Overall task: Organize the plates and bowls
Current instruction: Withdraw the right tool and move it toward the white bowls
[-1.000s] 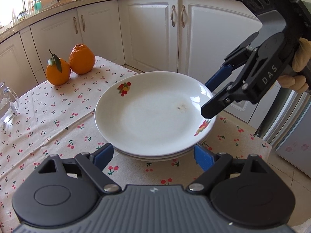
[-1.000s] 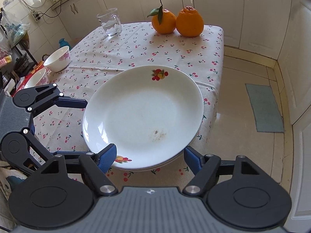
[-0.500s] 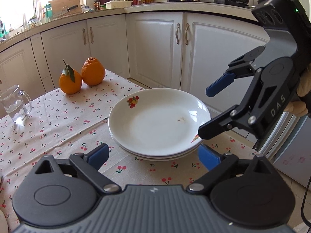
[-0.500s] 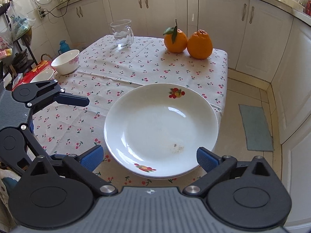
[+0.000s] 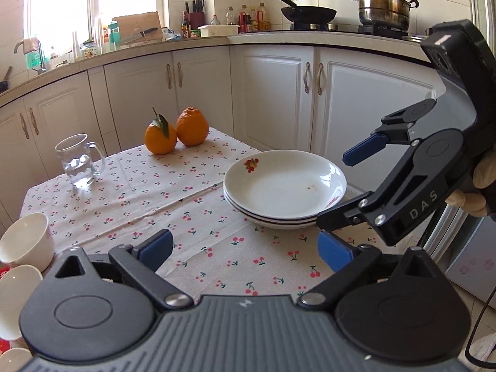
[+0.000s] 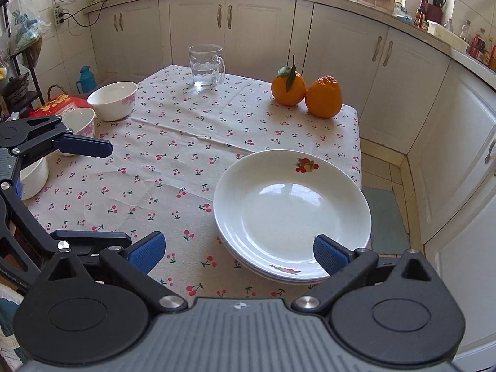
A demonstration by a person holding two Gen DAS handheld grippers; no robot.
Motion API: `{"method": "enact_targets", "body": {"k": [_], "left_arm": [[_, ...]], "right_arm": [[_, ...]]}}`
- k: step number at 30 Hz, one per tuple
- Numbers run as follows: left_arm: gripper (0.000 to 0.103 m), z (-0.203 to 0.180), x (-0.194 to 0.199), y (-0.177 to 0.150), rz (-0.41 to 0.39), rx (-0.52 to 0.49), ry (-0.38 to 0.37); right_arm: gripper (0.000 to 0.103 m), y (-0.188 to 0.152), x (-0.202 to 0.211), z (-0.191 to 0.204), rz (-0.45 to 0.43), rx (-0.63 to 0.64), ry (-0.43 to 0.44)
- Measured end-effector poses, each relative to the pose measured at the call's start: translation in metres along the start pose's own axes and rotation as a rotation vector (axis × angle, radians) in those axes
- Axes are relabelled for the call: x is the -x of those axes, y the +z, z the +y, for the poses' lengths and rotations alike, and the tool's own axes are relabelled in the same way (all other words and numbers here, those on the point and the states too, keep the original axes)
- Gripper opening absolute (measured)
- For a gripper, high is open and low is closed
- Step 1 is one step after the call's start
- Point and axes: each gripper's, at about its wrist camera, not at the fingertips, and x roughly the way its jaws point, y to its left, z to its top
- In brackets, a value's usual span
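Since the plates [image 6: 291, 214] sit stacked just ahead of my right claw [image 6: 238, 252], I hold both claws released and empty. Bowls [image 6: 113, 99] wait loose off my left claw's [image 5: 245, 248] left side, so stacking them looks next.

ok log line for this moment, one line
plates: stacked, table corner | bowls: unstacked, far side | left gripper: open, empty | right gripper: open, empty

The letters "DAS" stand on the right tongs [image 5: 341, 190] arm.
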Motion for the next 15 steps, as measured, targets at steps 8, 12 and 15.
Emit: {"method": "enact_targets", "body": {"k": [8, 12, 15], "left_arm": [[0.100, 0.029, 0.055, -0.031, -0.032, 0.057, 0.088], [0.102, 0.047, 0.080, -0.048, -0.040, 0.098, 0.113], [0.102, 0.061, 0.095, -0.059, -0.033, 0.123, 0.142]], "right_arm": [[0.103, 0.003, 0.006, 0.060, -0.076, 0.026, -0.018], [0.103, 0.006, 0.001, 0.093, -0.084, 0.073, 0.017], [0.103, 0.012, -0.005, 0.114, -0.079, 0.102, 0.052]]}}
